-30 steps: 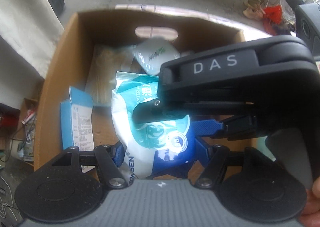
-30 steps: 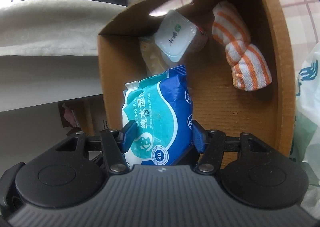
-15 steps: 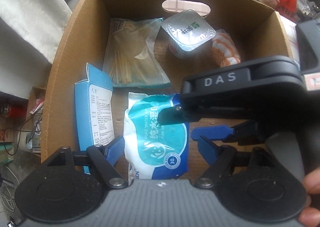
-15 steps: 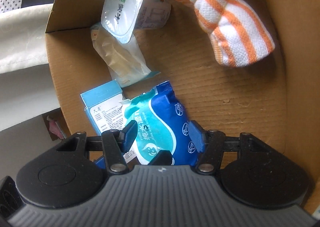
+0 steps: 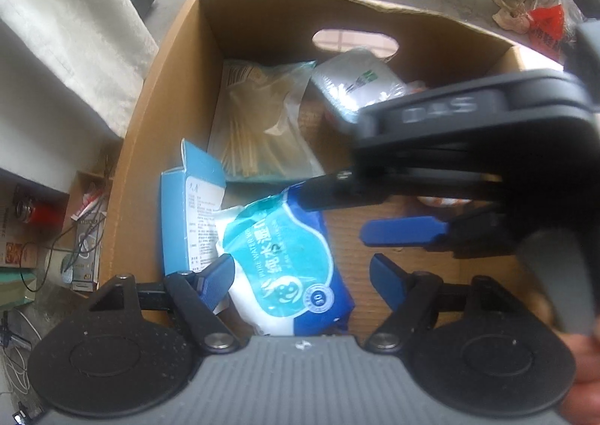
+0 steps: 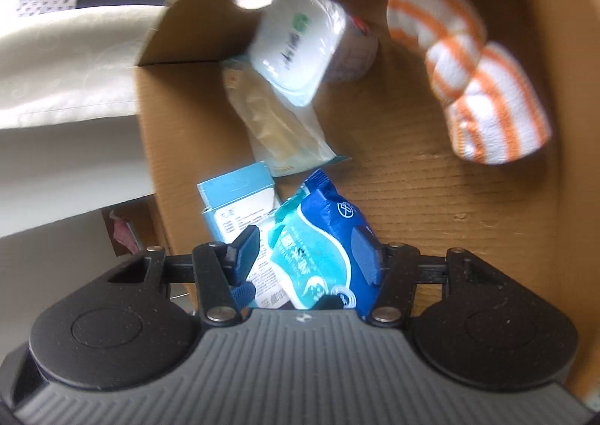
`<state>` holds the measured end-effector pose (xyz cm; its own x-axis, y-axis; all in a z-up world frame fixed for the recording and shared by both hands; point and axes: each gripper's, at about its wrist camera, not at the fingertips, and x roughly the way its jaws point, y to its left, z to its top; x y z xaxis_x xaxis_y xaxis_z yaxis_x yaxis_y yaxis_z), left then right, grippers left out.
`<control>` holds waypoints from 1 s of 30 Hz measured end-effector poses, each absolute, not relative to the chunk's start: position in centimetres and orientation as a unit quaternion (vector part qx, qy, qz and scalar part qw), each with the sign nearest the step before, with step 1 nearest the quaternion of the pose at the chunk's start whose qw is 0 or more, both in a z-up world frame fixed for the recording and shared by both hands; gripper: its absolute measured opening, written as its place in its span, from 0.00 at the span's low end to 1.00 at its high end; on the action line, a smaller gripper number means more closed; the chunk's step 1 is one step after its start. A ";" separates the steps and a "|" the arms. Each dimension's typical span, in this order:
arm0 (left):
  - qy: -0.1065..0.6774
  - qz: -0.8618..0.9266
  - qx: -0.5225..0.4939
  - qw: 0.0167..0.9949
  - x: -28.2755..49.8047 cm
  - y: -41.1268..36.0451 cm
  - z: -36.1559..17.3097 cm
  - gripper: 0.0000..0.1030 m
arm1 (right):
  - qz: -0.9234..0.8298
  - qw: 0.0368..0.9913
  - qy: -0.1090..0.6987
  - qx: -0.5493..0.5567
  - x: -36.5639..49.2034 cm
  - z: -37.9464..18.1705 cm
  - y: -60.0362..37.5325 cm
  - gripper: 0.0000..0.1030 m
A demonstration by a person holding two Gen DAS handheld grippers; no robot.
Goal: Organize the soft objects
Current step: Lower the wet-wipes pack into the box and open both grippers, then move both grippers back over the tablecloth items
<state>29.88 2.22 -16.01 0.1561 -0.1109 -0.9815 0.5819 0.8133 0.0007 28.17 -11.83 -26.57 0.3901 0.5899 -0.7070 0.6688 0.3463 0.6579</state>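
A blue and teal wet-wipes pack [image 5: 288, 260] lies on the floor of a cardboard box [image 5: 168, 95]. My left gripper [image 5: 300, 275] is open above its near end, not touching it. My right gripper [image 6: 305, 252] is open around the same pack [image 6: 318, 252]; it reaches into the box from the right in the left wrist view [image 5: 375, 215], its fingers apart. An orange-striped rolled cloth [image 6: 476, 84] lies at the box's far right.
In the box are a light blue carton [image 5: 195, 211] against the left wall, a clear bag of sticks [image 5: 258, 125], and a white lidded tub [image 5: 356, 87] near the handle hole. Shoes and bags lie on the floor beyond the box.
The wipes pack went from held up over the box to lying on its floor. My right gripper's fingers opened and drew back. My left gripper pulled back slightly.
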 end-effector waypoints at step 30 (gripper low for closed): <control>0.537 -0.349 0.146 0.754 7.7 -25.7 -7.0 0.81 | -0.117 0.783 0.407 0.455 -4.6 -10.4 -42.3 0.83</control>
<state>7.66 -25.71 -6.96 0.1794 -0.3691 -0.9119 0.6837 0.7133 -0.1542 -4.57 -42.25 -10.36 0.6406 0.1869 -0.7448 0.5542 0.5588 0.6169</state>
